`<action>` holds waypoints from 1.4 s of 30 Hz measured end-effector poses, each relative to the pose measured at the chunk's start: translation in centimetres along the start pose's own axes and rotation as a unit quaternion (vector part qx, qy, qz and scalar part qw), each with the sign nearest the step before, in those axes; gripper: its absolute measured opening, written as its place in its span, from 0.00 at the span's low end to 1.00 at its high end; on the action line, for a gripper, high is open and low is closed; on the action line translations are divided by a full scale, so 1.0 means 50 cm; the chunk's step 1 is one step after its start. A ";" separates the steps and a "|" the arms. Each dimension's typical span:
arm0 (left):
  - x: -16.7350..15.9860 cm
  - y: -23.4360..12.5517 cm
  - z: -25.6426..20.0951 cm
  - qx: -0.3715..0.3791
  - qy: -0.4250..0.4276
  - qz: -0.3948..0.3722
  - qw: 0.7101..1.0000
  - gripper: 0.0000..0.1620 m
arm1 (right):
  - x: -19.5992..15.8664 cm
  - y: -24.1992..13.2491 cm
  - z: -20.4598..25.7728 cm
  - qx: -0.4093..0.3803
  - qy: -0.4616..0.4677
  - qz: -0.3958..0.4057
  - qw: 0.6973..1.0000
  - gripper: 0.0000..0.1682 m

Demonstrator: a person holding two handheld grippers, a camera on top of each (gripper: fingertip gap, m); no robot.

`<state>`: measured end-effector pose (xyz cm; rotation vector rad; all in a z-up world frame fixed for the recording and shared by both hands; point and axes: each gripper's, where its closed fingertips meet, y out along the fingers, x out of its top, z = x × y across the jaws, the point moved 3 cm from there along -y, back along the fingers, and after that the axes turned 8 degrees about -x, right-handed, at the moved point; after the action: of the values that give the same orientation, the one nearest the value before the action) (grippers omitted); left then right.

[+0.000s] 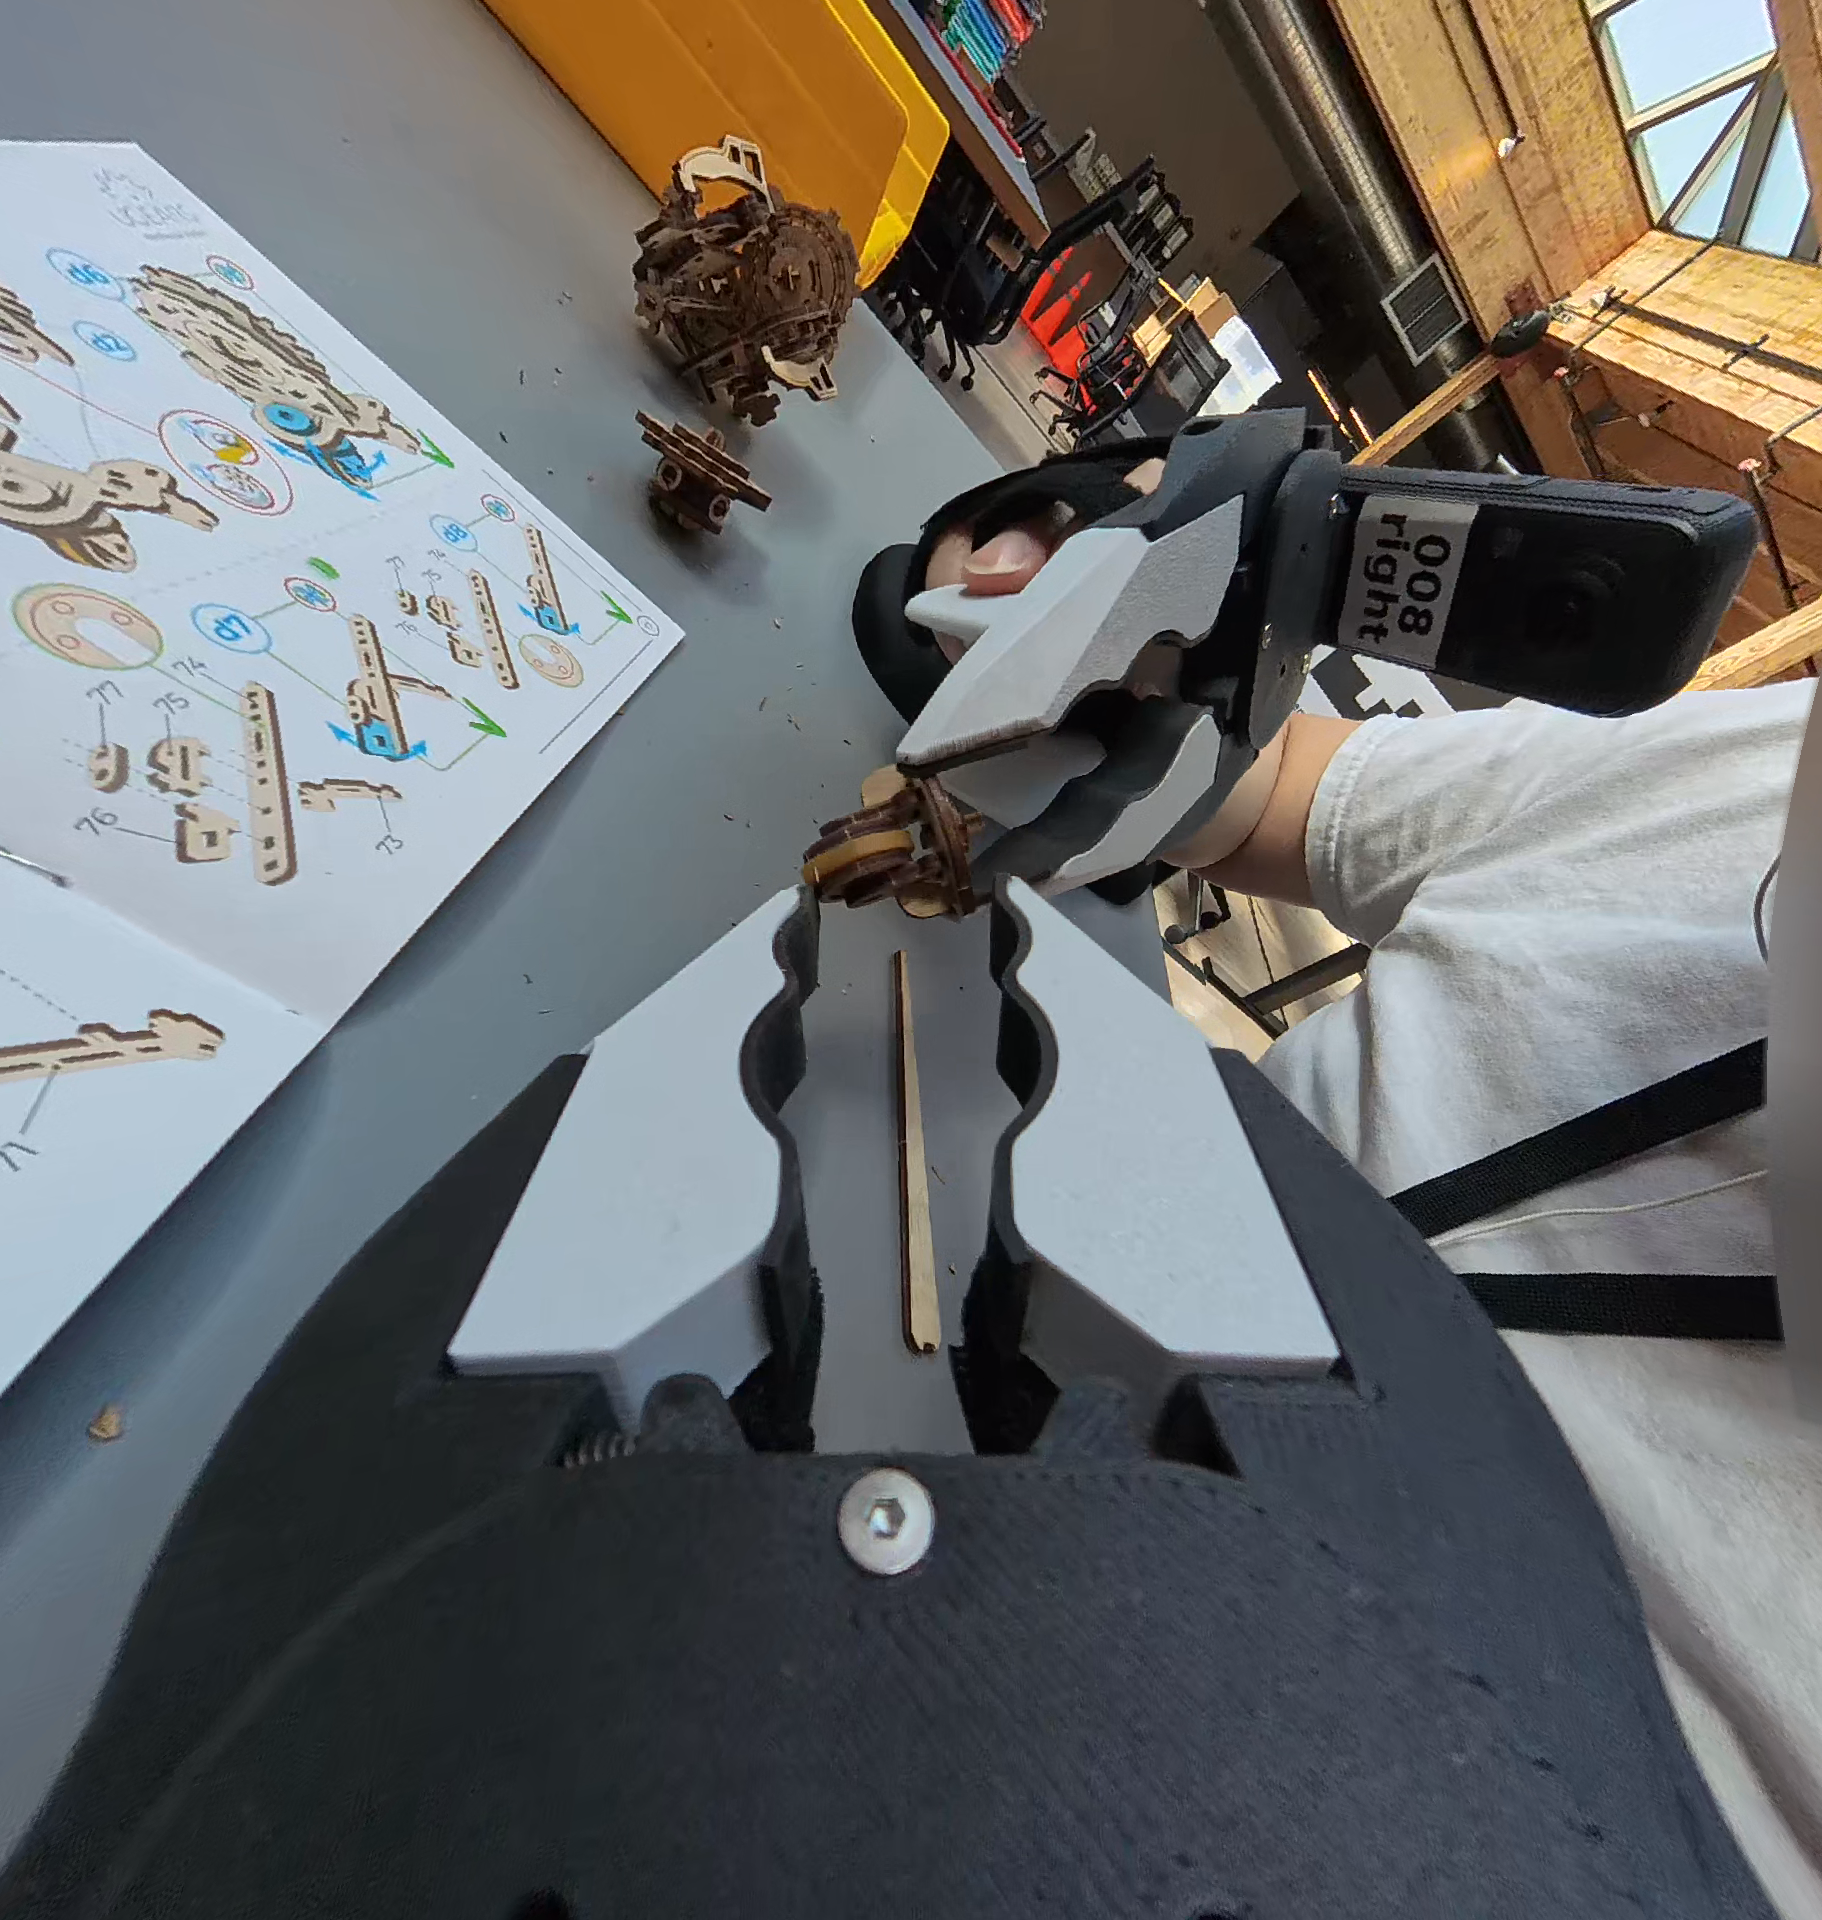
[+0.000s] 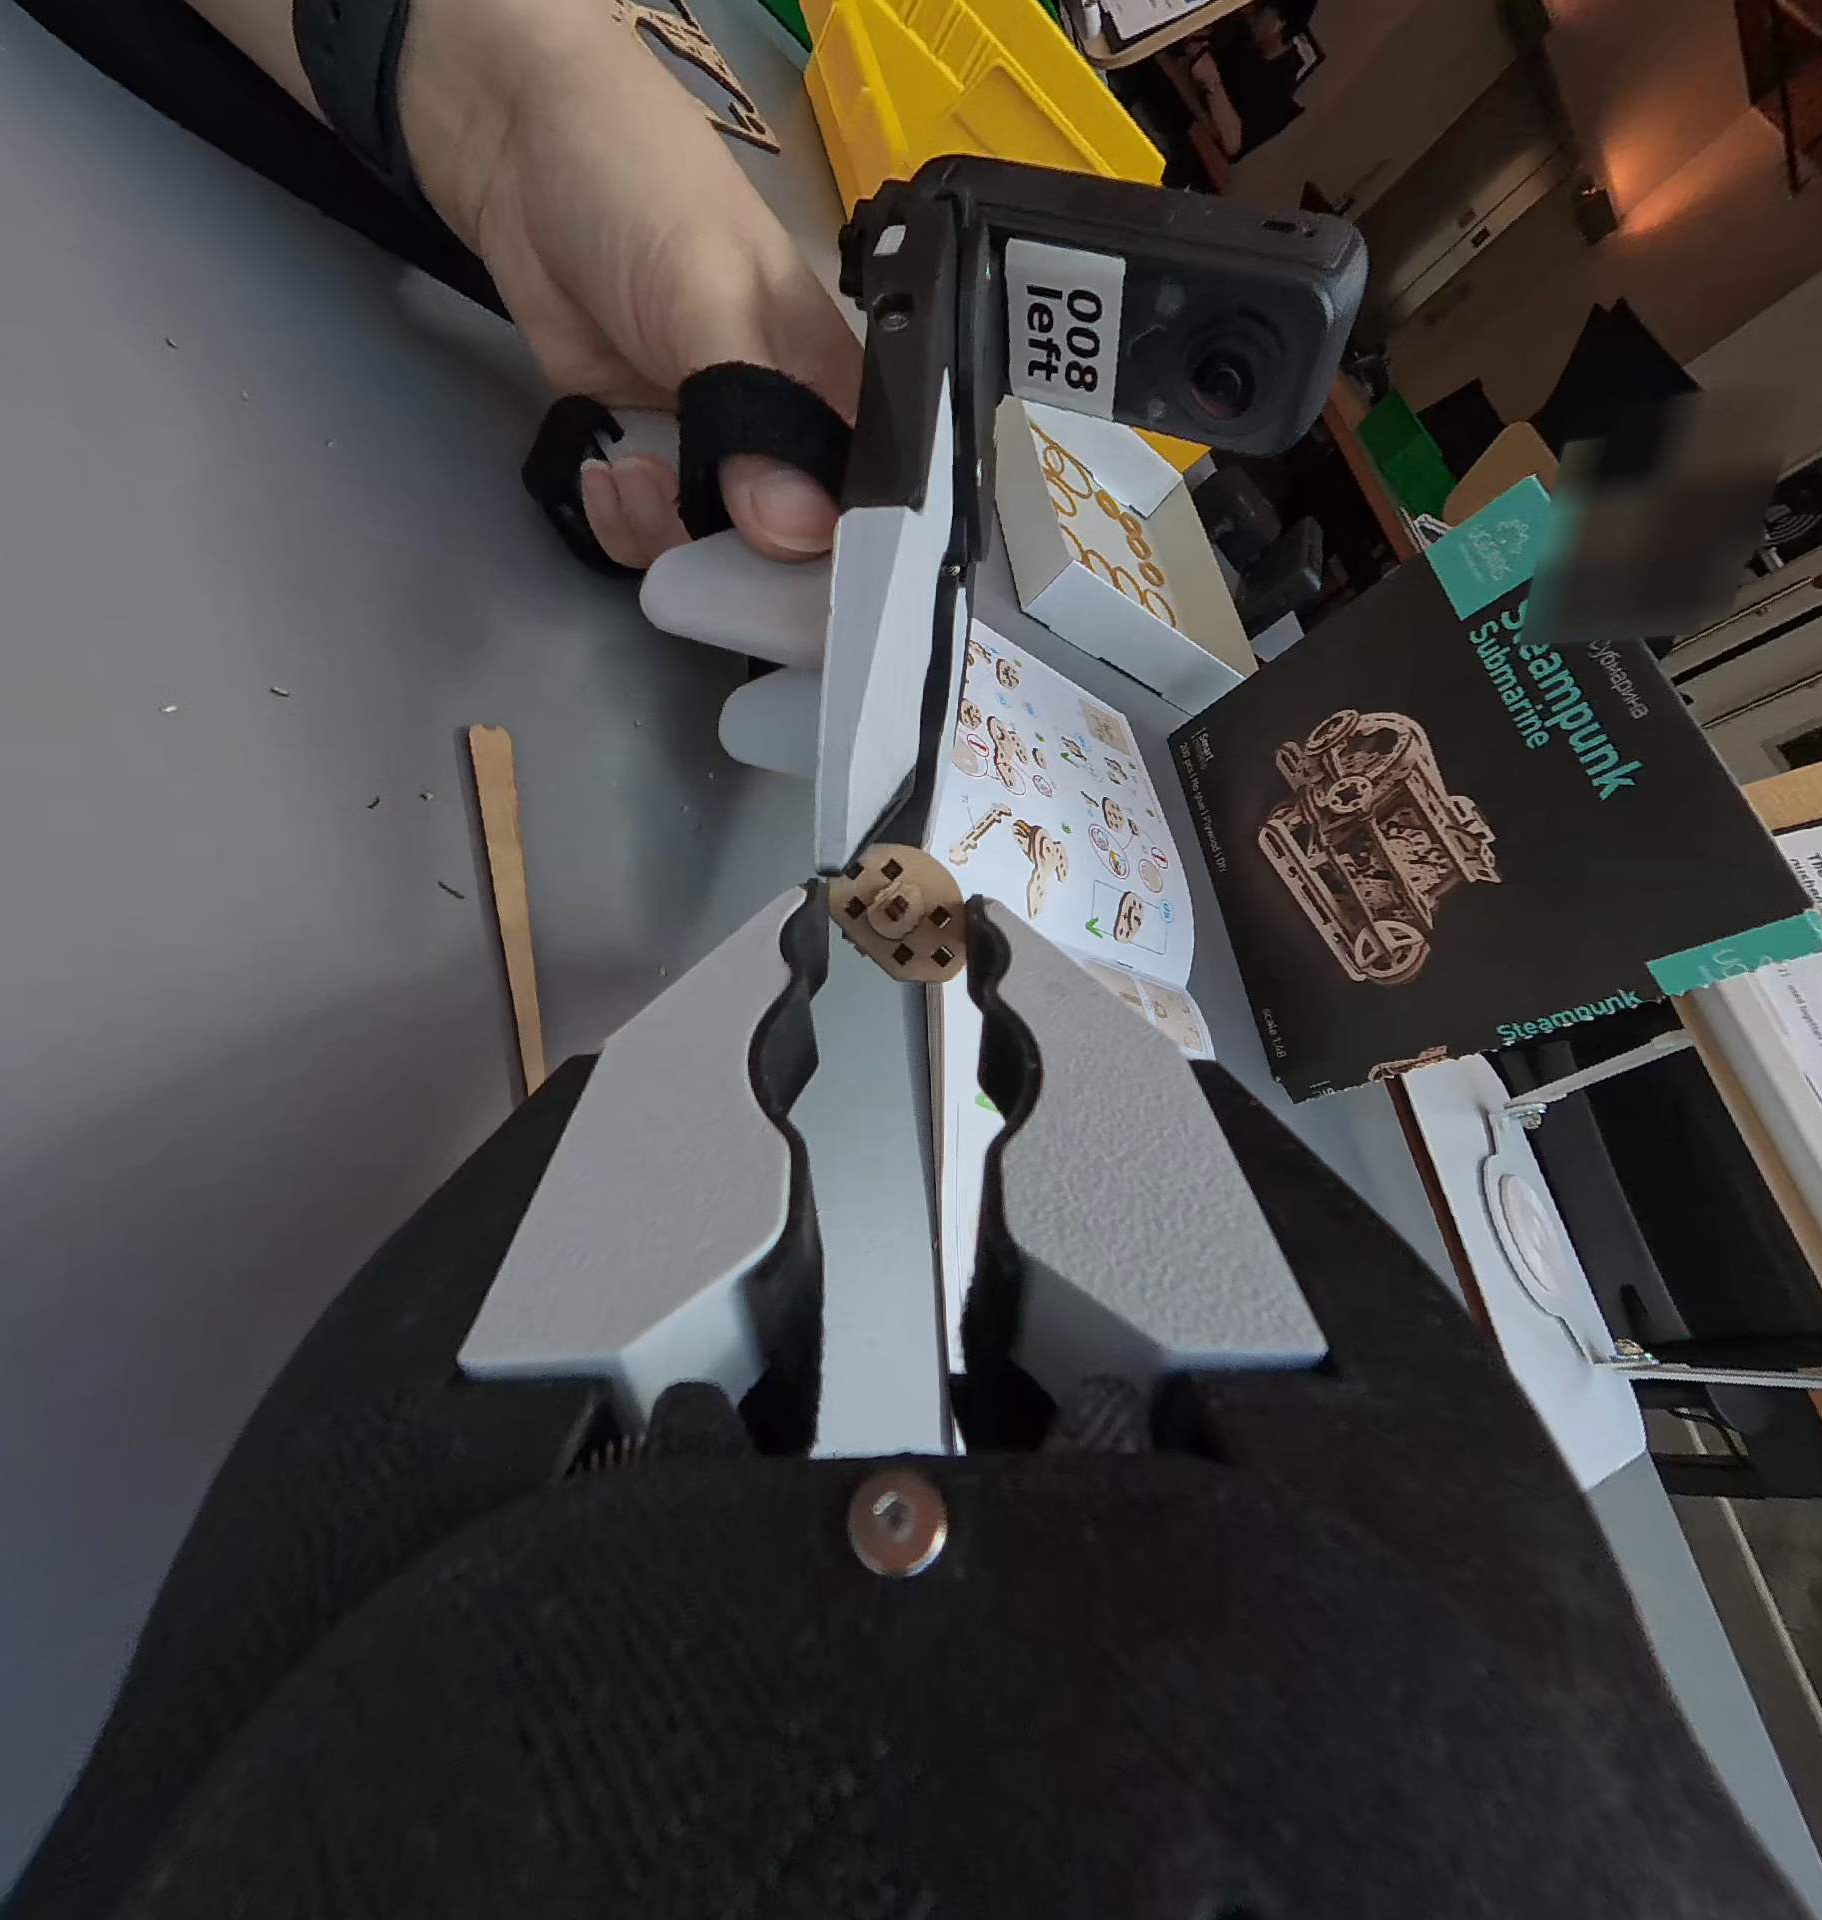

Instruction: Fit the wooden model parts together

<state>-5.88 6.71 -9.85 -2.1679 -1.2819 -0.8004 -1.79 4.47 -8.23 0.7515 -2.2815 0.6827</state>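
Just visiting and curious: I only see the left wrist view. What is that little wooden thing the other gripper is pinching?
Observer: In the right wrist view the wooden part is a pale round disc with small square holes, pinched at the tips of the right gripper.
Operator: Is the finished model pictured anywhere?
Observer: Yes, on a dark box beside the instruction sheet.
Operator: Anything else?
Observer: A white open box farther back.

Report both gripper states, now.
Left hand-held gripper: tips at the small round brown wooden gear assembly; grip cannot be told.
Right hand-held gripper: closed on that assembly.
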 end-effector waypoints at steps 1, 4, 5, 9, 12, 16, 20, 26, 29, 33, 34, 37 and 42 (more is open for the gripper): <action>0.000 0.001 0.001 0.003 0.001 -0.002 1.000 0.18 | 0.001 0.001 0.000 -0.005 -0.007 0.001 1.000 0.15; 0.007 0.000 0.004 0.017 0.013 -0.013 1.000 0.17 | 0.001 0.002 -0.004 -0.027 -0.033 0.011 0.999 0.15; 0.007 0.000 0.003 0.019 0.019 -0.013 1.000 0.17 | 0.001 0.002 -0.004 -0.031 -0.039 0.012 0.999 0.15; 0.010 -0.001 0.004 0.036 0.038 -0.017 0.998 0.17 | 0.000 0.004 -0.006 -0.041 -0.036 0.018 0.998 0.15; 0.009 -0.002 0.007 0.035 0.029 -0.020 0.999 0.16 | -0.001 0.007 -0.004 -0.044 -0.039 0.026 0.998 0.15; 0.012 -0.004 0.007 0.027 0.021 -0.027 0.999 0.17 | -0.001 0.009 -0.007 -0.053 -0.042 0.031 0.997 0.15; 0.018 0.001 -0.001 0.043 0.059 -0.032 0.997 0.21 | 0.010 0.010 -0.009 -0.077 -0.064 0.031 0.995 0.15; 0.018 0.001 0.000 0.087 0.118 -0.007 0.989 0.17 | 0.012 0.008 -0.004 -0.077 -0.102 0.016 0.992 0.15; 0.015 -0.010 0.004 0.116 0.172 0.028 0.978 0.17 | -0.001 0.004 -0.002 -0.034 -0.058 0.012 0.998 0.16; 0.004 -0.024 0.015 0.173 0.256 0.093 0.947 0.17 | -0.020 -0.004 -0.007 0.015 0.009 0.005 1.000 0.19; -0.001 -0.020 0.013 0.175 0.275 0.112 0.939 0.17 | -0.024 -0.002 -0.004 0.027 0.021 0.009 0.999 0.20; -0.027 0.000 0.007 0.172 0.322 0.163 0.916 0.17 | -0.042 0.009 0.030 0.085 0.034 0.041 0.995 0.22; -0.062 0.016 0.010 0.203 0.427 0.247 0.846 0.17 | -0.053 0.014 0.086 0.170 0.052 0.073 0.981 0.17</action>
<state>-6.24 4.82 -12.49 -1.3961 -0.3544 -0.9832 -2.28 3.13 -13.14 0.6876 -2.1638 1.1747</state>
